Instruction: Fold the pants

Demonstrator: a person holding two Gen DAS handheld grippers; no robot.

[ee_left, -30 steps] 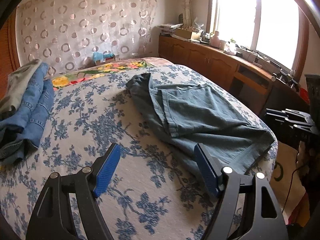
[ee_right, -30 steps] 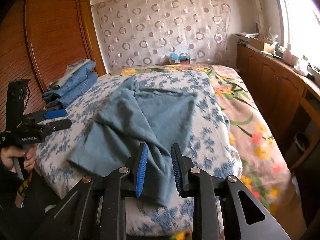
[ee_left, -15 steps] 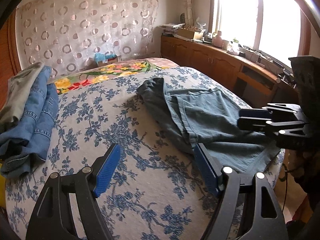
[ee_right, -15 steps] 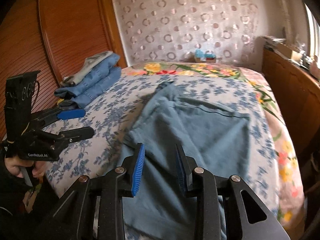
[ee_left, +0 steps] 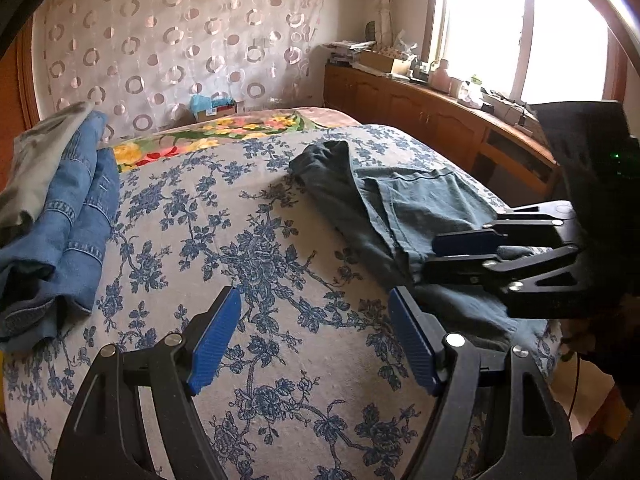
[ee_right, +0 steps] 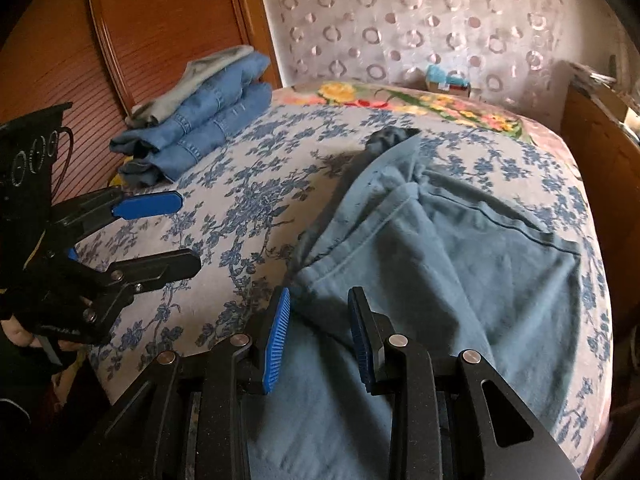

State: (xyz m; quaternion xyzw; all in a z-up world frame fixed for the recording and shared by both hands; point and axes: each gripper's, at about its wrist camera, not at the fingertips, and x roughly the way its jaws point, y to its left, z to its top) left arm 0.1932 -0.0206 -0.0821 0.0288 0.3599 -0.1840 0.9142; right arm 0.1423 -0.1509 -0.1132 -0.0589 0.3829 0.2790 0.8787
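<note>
Blue-grey pants [ee_left: 420,208] lie partly folded on the right half of the bed, with one layer turned over the other [ee_right: 460,264]. My right gripper [ee_right: 319,294] hovers low over their near left edge. Its jaws stand a little apart, with the fabric's hem under the gap and the pads not pressing on it. The left wrist view shows the right gripper [ee_left: 431,258] coming in from the right over the pants. My left gripper [ee_left: 314,300] stands wide open above bare bedspread to the left of the pants, with nothing between its fingers, and the right wrist view shows it [ee_right: 186,230] too.
The bed has a blue-flowered cover [ee_left: 240,240]. Folded jeans and a grey garment are stacked [ee_left: 72,216] at its far left, near a wooden wardrobe [ee_right: 160,20]. A low wooden cabinet [ee_left: 420,116] runs under the window on the right. A hand [ee_right: 16,332] holds the left gripper.
My right gripper has swung left across the pants to their near left edge, and its jaws stand slightly wider. The left gripper has edged forward a little over the bedspread.
</note>
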